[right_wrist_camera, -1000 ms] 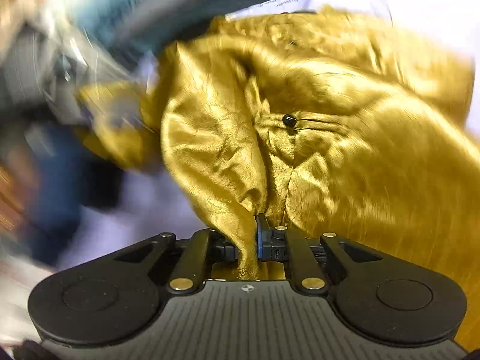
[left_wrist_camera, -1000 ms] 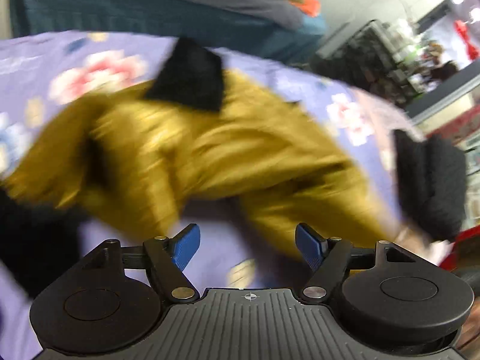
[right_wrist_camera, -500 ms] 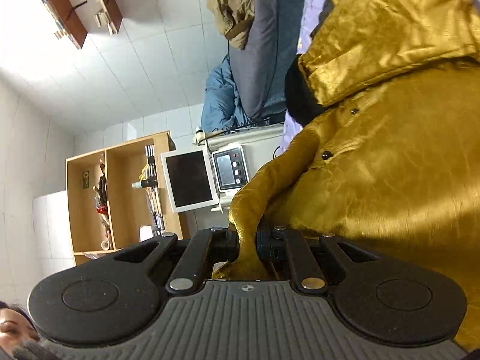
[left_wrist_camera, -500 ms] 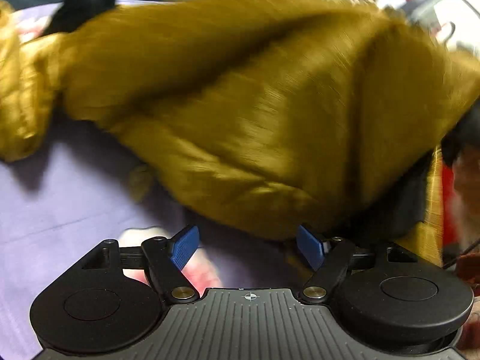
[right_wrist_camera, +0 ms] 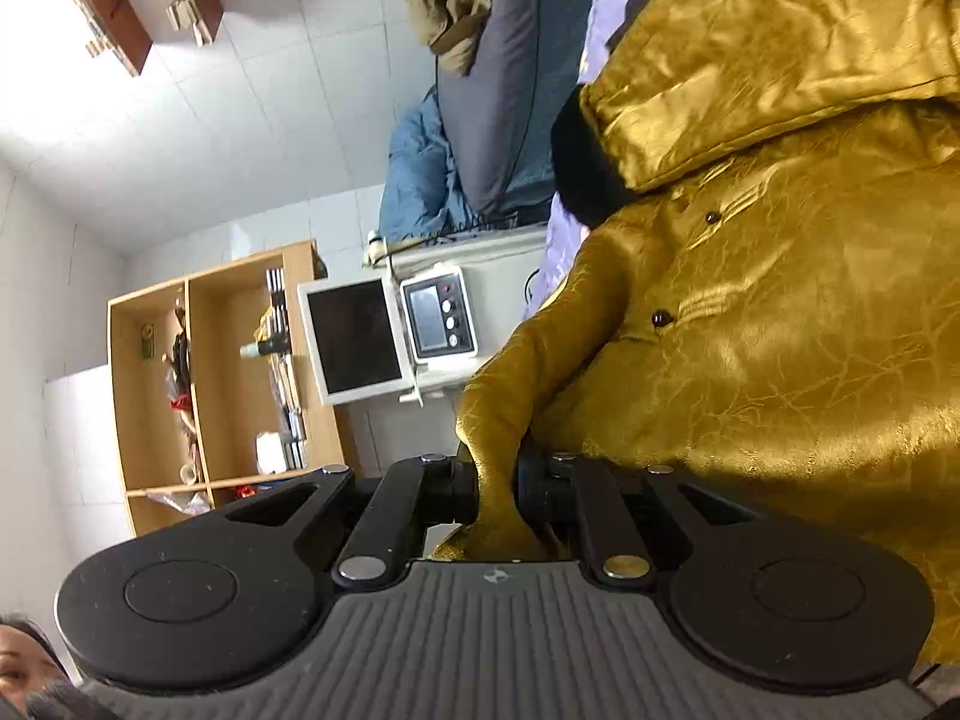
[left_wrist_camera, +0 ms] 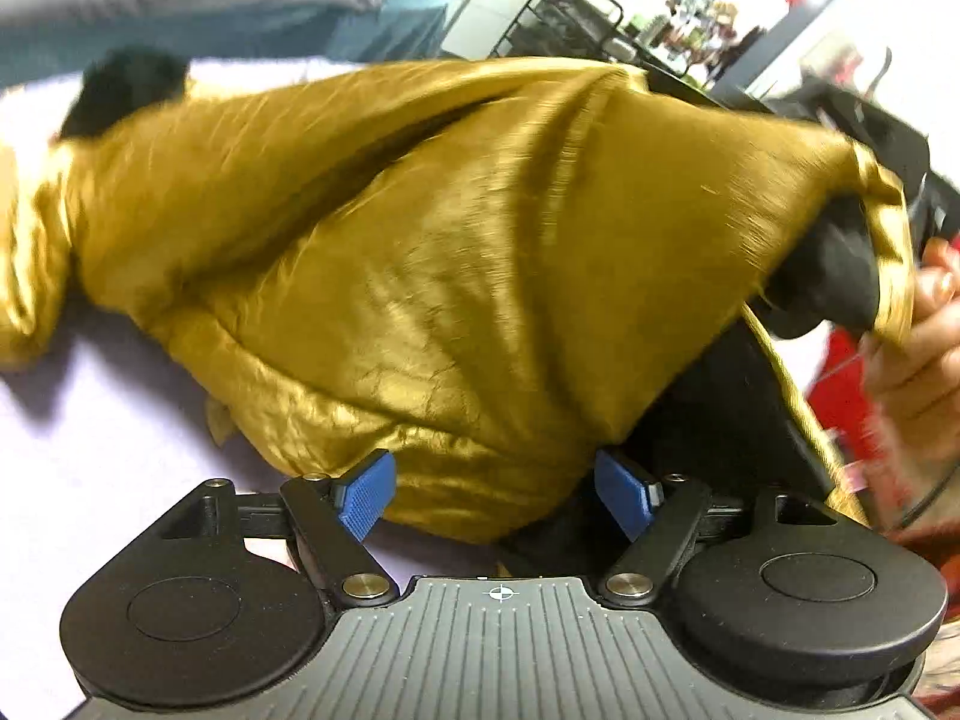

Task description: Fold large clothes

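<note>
The left gripper (left_wrist_camera: 495, 495) stands wide at the bottom of its view, a jacket (left_wrist_camera: 456, 252) fold between its blue pads. The right gripper (right_wrist_camera: 497, 489) pinches the jacket's (right_wrist_camera: 780, 330) edge. Behind, left of centre: a shelf (right_wrist_camera: 234, 384) holding small items, a monitor (right_wrist_camera: 354, 342). The purple sheet (left_wrist_camera: 108, 438) lies lower left.

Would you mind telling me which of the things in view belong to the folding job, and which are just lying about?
Part of the job:
- gold jacket, lying partly on the lilac sheet
- right claw, shut on its edge
- left claw, open at its hem

Just lying about:
- wooden shelf unit
- white monitor
- pile of blue and grey clothes
- black wire rack
</note>
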Demonstrator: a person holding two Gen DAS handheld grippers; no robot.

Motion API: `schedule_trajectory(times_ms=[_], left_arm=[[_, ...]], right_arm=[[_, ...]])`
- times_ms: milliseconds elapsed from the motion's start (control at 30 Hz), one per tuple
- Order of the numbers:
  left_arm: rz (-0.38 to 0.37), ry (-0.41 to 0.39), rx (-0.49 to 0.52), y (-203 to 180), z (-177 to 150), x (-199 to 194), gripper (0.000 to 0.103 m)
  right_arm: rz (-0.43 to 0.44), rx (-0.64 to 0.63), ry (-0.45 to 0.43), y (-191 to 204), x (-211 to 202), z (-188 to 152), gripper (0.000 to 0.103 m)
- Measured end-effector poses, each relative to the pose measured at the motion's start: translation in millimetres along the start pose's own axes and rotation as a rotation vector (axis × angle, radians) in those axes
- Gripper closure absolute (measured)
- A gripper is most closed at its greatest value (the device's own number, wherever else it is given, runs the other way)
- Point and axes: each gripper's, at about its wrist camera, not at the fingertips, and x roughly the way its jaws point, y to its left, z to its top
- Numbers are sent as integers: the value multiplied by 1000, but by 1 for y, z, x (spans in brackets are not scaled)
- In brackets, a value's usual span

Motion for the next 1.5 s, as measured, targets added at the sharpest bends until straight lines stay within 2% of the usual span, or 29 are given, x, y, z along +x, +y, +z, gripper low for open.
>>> schedule_trajectory(times_ms=[67, 167, 267, 333, 400, 500, 533, 600, 633, 700, 767, 800, 833, 867, 933, 967, 1033, 1100, 1133, 1167, 1267, 1333, 1367, 1400, 1433, 1467, 1500], left_arm=[[94, 24, 38, -12, 4, 12, 0], [168, 24, 81, -24, 9, 23, 0], [154, 19, 137, -42, 14, 18, 0], [125, -28, 200, -55, 13, 3, 0], [174, -45, 207, -55, 11, 3, 0], [281, 55, 77, -31, 12, 25, 0], [281, 70, 26, -22, 5, 27, 0], [283, 46, -44, -4, -3, 20, 2], [289, 40, -69, 7, -4, 15, 26], [306, 4, -149, 28, -3, -3, 53], [336, -45, -251, 54, -9, -28, 54], [356, -61, -299, 69, -8, -39, 55], [378, -74, -335, 82, -12, -55, 57], [410, -86, -355, 93, -18, -70, 59], [487, -87, -370, 98, -45, -104, 62], [517, -64, -390, 109, -50, -112, 62], [579, 0, -450, 128, -82, -128, 64], [630, 57, -526, 145, -110, -131, 64], [664, 86, -553, 151, -125, -132, 77], [703, 122, -573, 156, -137, -130, 78], [704, 151, -737, 173, -169, -131, 77], [694, 111, -823, 181, -171, -136, 74], [678, 77, -829, 181, -165, -140, 69], [657, 51, -814, 184, -154, -140, 46], [642, 37, -788, 183, -144, -143, 28], [634, 29, -761, 185, -130, -140, 0], [643, 26, -736, 186, -115, -137, 0]], right_arm=[[2, 1, -7, -1, -2, -1, 89], [1, 2, 5, -2, 5, -1, 87], [-8, 5, 21, -2, 15, -3, 86], [-10, 3, 31, -3, 20, -4, 85], [-13, 5, 26, -3, 22, -3, 85], [3, 20, 24, -6, 25, 0, 85], [7, 21, 31, -6, 27, 0, 85], [-3, 11, 53, -4, 32, -1, 85], [-14, 6, 64, -4, 34, -2, 84], [-23, -5, 81, -4, 36, -3, 76], [-26, 7, 94, -7, 38, -3, 51], [-29, 15, 102, -9, 38, -4, 44], [-36, 21, 105, -10, 38, -4, 26], [-53, 22, 105, -10, 37, -5, 14], [-85, 1, 104, -8, 33, -4, 12], [-102, -13, 98, -7, 29, -3, 12], [-152, -50, 81, -5, 17, -1, 11], [-239, -106, 42, -4, 1, 2, 9], [-306, -134, 14, -5, -8, 3, 9], [-395, -159, -23, -7, -18, 4, 9], [-704, -274, -163, -12, -44, 2, 10], [-880, -313, -257, -20, -62, -2, 10], [-937, -318, -279, -26, -69, -3, 11], [-974, -311, -291, -32, -74, -4, 12], [-999, -293, -304, -36, -79, -6, 13], [-1007, -286, -313, -38, -82, -8, 13], [-1007, -298, -312, -40, -82, -10, 14]])
